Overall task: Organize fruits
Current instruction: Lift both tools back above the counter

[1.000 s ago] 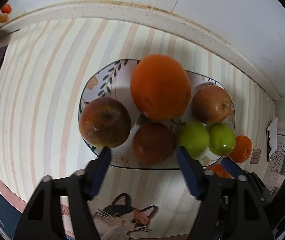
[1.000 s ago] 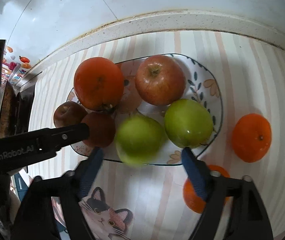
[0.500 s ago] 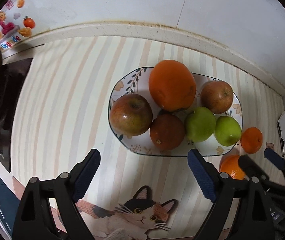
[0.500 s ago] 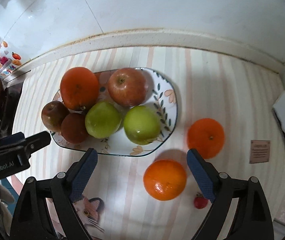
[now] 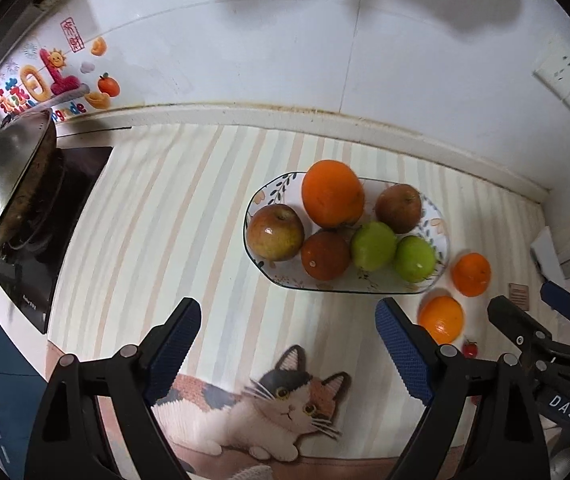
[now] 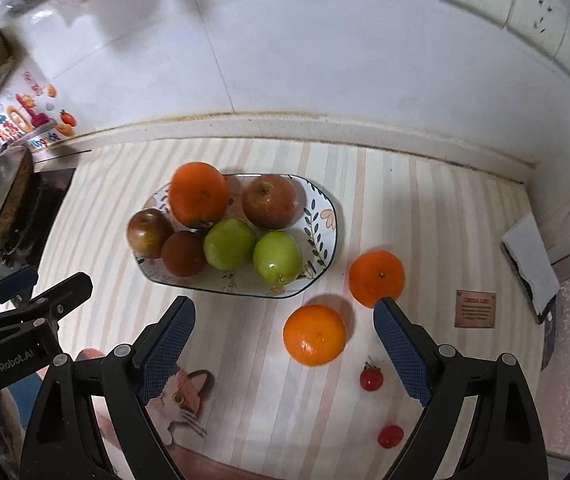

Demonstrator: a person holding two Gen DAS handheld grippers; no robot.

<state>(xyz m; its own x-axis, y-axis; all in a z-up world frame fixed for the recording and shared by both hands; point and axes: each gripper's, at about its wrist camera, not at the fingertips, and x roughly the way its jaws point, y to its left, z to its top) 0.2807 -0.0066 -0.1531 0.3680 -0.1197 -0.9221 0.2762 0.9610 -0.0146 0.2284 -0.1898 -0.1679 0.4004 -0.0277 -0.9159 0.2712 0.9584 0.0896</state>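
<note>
**Fruit plate mid-surface, strays to its right**

The plate (image 6: 325, 236) sits on the surface (image 6: 425, 220) near the back wall, holding six fruits in a cluster. Two oranges (image 6: 376, 278) (image 6: 314, 335) lie just right of it, off the plate, with two small fruits (image 6: 371, 378) nearer the front. A wok (image 5: 5, 176) sits far left.

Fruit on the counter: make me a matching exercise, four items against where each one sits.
Items:
1. large orange
2. green apples
3. two tangerines
4. small red fruits

Places:
A. on the mat, right of the plate
B. back of the plate
D. front of the plate
C. nearest the right tongs, off the plate

Pairs: 1-B, 2-D, 3-A, 4-C
</note>
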